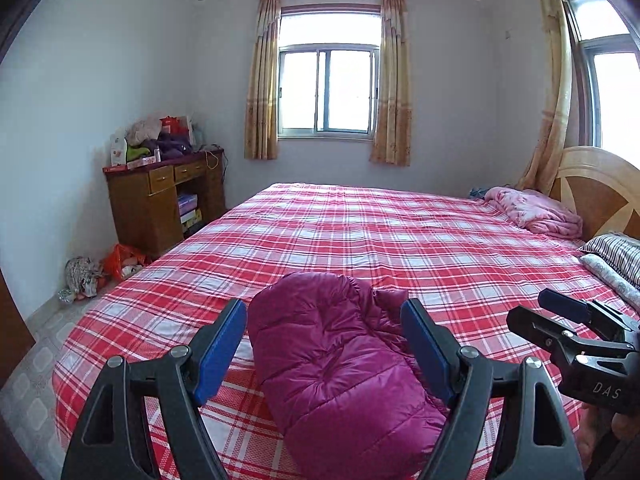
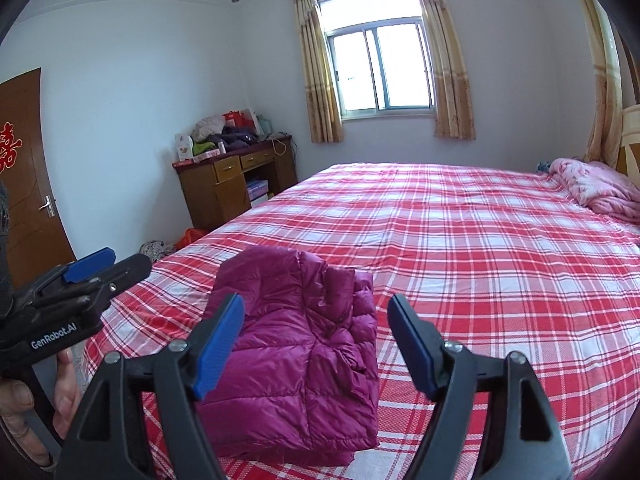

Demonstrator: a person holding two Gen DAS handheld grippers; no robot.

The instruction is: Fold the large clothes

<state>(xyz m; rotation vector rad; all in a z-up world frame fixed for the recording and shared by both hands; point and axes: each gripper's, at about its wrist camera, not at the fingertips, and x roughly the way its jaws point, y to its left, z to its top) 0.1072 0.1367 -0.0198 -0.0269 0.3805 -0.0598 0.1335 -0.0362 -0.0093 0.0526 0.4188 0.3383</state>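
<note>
I am looking into a home bedroom. Ahead of my fingers spreads a wide bed (image 1: pixel 400 240) under a red-and-white plaid cover, with a wooden headboard (image 1: pixel 600 188) far off to the right of them. Beyond the fingertips, a window (image 2: pixel 380 76) with yellow curtains (image 2: pixel 316 68) is set in the far wall. Past the left finger stands a wooden desk (image 2: pixel 232 184) piled with clothes, and a brown door (image 2: pixel 28 168) bearing a red paper decoration.

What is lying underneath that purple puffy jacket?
The folded magenta jacket rests on the red plaid bedsheet, which shows all around it. Whatever lies directly beneath the jacket is covered.
</note>
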